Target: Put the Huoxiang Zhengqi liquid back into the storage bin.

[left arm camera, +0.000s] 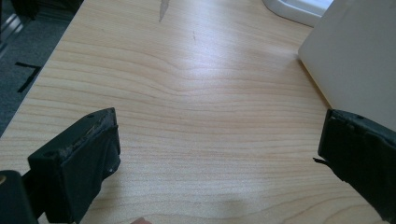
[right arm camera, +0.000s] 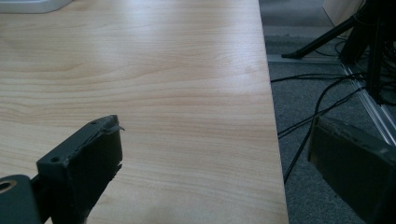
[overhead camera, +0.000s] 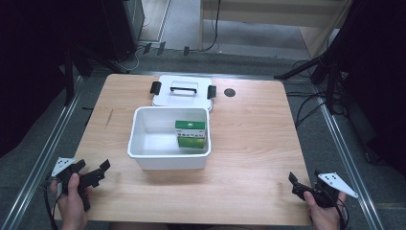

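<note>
Spanning grey floor (overhead camera: 191, 24), wooden table (overhead camera: 258, 134) holds bin (overhead camera: 143, 158).

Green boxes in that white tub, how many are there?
2. One green box stands toward the tub's right side; the second sits just in front of it, nearer the person. More could be hidden beneath them.

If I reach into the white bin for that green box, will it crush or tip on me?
The green box looks like thin printed carton, so it is probably light and may dent under a hard squeeze. It seems to stand on edge against the white bin wall, so a nudge could topple it. Its glossy faces may slip between the fingers.
</note>
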Motion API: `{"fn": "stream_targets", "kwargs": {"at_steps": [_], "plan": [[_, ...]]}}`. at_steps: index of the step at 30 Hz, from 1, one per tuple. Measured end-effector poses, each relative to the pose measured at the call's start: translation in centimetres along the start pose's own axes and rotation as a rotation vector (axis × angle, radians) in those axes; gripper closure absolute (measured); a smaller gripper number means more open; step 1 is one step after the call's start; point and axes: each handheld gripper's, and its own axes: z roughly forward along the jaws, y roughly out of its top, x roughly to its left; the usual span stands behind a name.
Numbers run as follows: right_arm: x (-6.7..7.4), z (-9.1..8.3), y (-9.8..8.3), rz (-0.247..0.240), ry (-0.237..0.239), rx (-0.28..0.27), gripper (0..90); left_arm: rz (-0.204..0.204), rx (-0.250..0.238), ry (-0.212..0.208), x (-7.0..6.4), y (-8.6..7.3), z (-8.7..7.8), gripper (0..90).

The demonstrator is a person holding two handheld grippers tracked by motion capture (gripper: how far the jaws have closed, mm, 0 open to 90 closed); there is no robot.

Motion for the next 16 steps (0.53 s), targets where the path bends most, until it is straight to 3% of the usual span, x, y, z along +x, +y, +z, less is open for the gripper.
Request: {"fn": "stream_targets", "kwargs": {"at_steps": [7, 8, 9, 12, 16], "plan": [[-0.45, -0.53, -0.37, 0.054, 0.02, -0.062, 3.3, -0.003, 0.004, -0.005, 0.01, 0.02, 0.07, 0.0], [-0.45, -0.53, -0.37, 0.054, 0.02, -0.062, 3.3, -0.002, 0.004, -0.004, 0.0, 0.03, 0.09, 0.0], [-0.85, -0.62, -0.41, 0.094, 0.029, -0.071, 3.4, -0.002, 0.003, -0.003, -0.03, 0.04, 0.11, 0.0], [-0.97, -0.55, -0.38, 0.112, 0.026, -0.065, 3.4, -0.001, 0.004, -0.002, -0.05, 0.04, 0.12, 0.0], [-0.8, -0.47, -0.36, 0.096, 0.036, -0.053, 5.3, -0.001, 0.008, -0.004, 0.02, 0.08, 0.11, 0.0]]}}
